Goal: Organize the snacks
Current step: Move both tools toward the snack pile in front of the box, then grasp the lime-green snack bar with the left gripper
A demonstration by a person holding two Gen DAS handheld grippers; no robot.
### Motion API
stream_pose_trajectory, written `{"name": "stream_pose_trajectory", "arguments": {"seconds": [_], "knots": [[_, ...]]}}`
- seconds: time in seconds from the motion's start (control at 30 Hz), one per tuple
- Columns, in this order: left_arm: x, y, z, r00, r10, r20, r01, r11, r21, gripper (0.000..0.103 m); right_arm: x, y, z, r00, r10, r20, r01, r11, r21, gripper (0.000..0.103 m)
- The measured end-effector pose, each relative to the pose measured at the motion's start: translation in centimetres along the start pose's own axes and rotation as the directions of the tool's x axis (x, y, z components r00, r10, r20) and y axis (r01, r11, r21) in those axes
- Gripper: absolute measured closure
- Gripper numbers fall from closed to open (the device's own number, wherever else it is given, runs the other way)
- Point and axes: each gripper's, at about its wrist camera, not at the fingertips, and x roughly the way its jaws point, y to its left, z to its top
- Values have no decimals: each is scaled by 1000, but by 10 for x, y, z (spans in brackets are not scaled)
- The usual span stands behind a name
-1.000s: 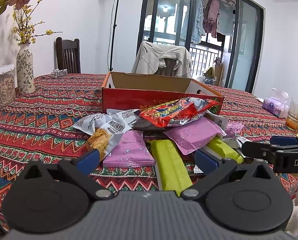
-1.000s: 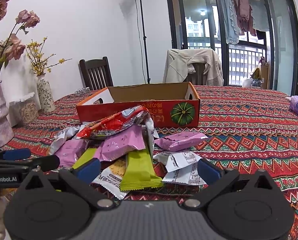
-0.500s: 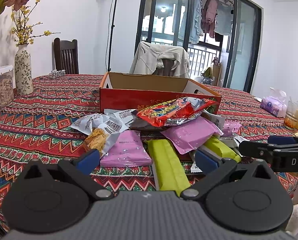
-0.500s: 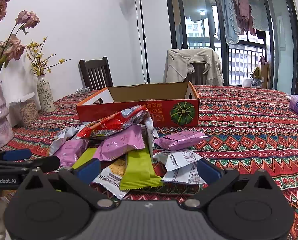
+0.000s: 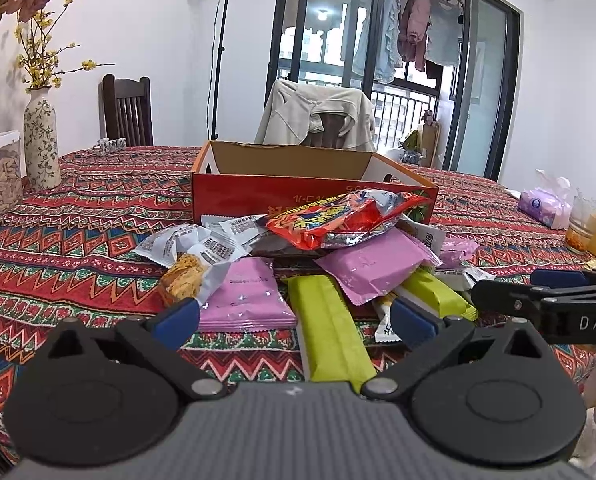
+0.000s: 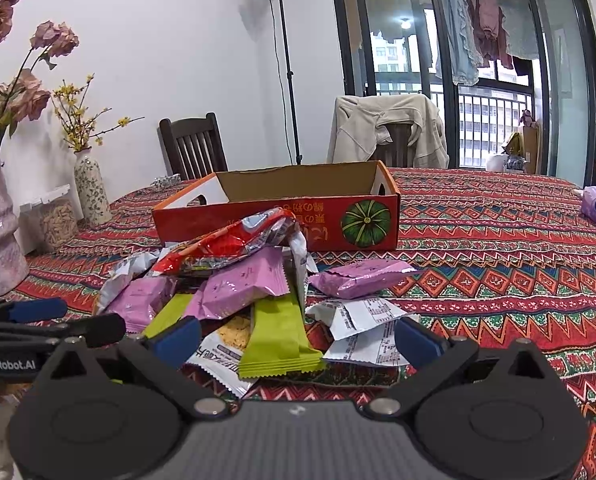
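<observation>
A: Change since a second ago: little. Our left tongs (image 5: 294, 314) have eased slightly back from the heap; our right tongs (image 6: 296, 338) sit as they did. Stock unmoved.

B: State of tongs?

A: Both released, jaws spread wide, nothing between them.

B: Item one, the snacks.

A: A loose pile on the desk (image 6: 498, 248), directly ahead of both tongs and short of the red cardboard box (image 6: 282, 216), which stands open beyond it. The box floor is hidden from us. On top, a red crinkled bag (image 5: 338, 220). Beneath it, pink packets (image 5: 372, 260). Nearest our left tongs, a green bar (image 5: 326, 328), flat, pointing at us. Ahead of our right tongs, a white wrapper (image 6: 362, 332) and a stray pink packet (image 6: 358, 280).

B: Handling?

A: We judge all light, soft, foil-slick and crushable; biscuits inside may break.

B: Where to take hold?

A: By the crimped end seals, lightly. The green bar's near end looks easiest; lifting the red bag first would avoid dragging neighbours.
</observation>
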Motion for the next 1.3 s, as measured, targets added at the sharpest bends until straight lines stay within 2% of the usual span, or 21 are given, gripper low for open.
{"name": "stream_pose_trajectory", "arguments": {"seconds": [0.33, 0.6, 0.7, 0.77, 0.9, 1.0, 1.07, 1.2, 1.27, 1.3], "knots": [[7, -1, -2, 999, -21, -25, 21, 1000, -11, 0, 0, -1, 0, 1000, -3, 6, 3, 1000, 9, 0], [20, -12, 0, 997, 16, -76, -15, 1000, 18, 0, 1, -7, -1, 1000, -23, 12, 23, 1000, 10, 0], [28, -15, 4, 993, 36, -112, -34, 999, 20, 8, 2, -11, 0, 999, -33, 15, 33, 999, 15, 0], [34, -17, 6, 989, 38, -140, -36, 999, 15, 19, 2, -13, 0, 999, -36, 16, 36, 999, 19, 0], [46, -24, 11, 981, 40, -187, -39, 999, 13, 24, 2, -15, -1, 999, -38, 15, 37, 999, 23, 0], [56, -29, 13, 974, 62, -219, -59, 998, 24, 39, 3, -18, -2, 999, -39, 14, 38, 999, 27, 0], [65, -30, 13, 963, 73, -259, -73, 997, 11, 53, 3, -19, -3, 999, -39, 13, 38, 999, 31, 0], [69, -33, 12, 960, 96, -263, -97, 995, 10, 54, 3, -23, -5, 999, -34, 12, 33, 999, 38, 0], [68, -36, 12, 960, 93, -263, -92, 996, 17, 65, 3, -24, -5, 999, -31, 9, 30, 999, 42, 0], [67, -36, 12, 961, 89, -262, -89, 996, 13, 66, 3, -24, -5, 1000, -29, 8, 29, 999, 43, 0]]}}
